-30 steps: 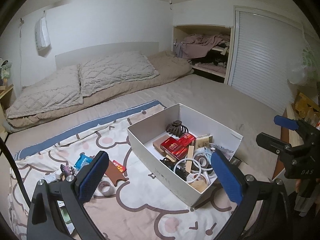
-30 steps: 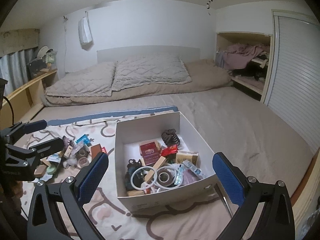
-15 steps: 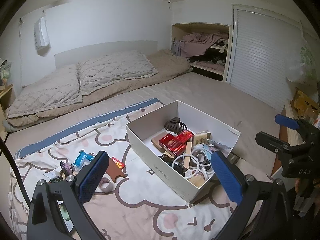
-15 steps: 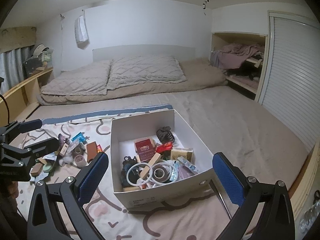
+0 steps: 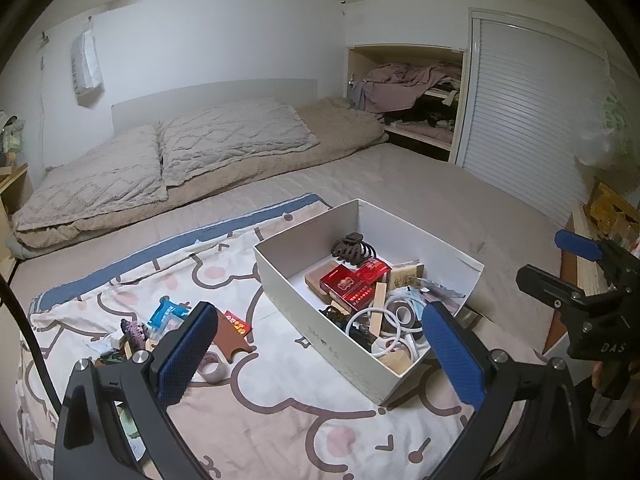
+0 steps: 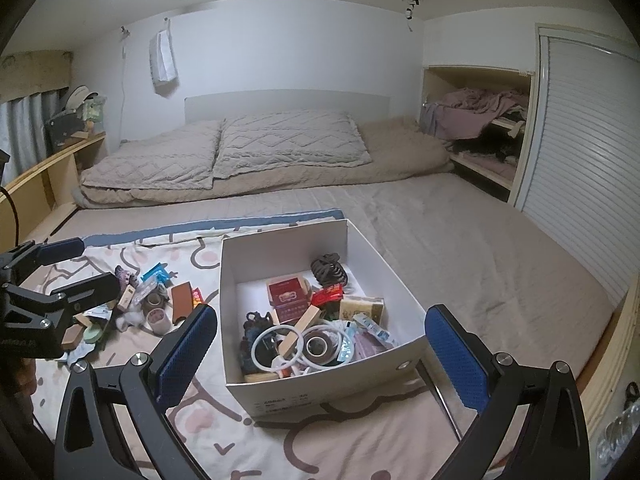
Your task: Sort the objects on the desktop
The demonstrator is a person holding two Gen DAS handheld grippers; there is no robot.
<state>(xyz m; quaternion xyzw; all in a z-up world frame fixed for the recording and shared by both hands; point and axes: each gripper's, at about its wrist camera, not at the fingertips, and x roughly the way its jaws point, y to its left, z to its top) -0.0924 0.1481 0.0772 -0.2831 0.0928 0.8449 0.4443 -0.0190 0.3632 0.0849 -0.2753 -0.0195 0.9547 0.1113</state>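
Left gripper and right gripper both spread wide, holding nothing, above white box; loose clutter left of box on cartoon sheet.

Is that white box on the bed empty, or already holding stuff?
Partly full. The white box has no lid on and holds a dark hair claw, red packets and white rings.

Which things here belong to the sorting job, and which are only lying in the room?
For the job:
white cardboard box
brown hair claw clip
red packet
beige tape roll
brown leather case

Only around:
grey quilted pillows
white slatted door
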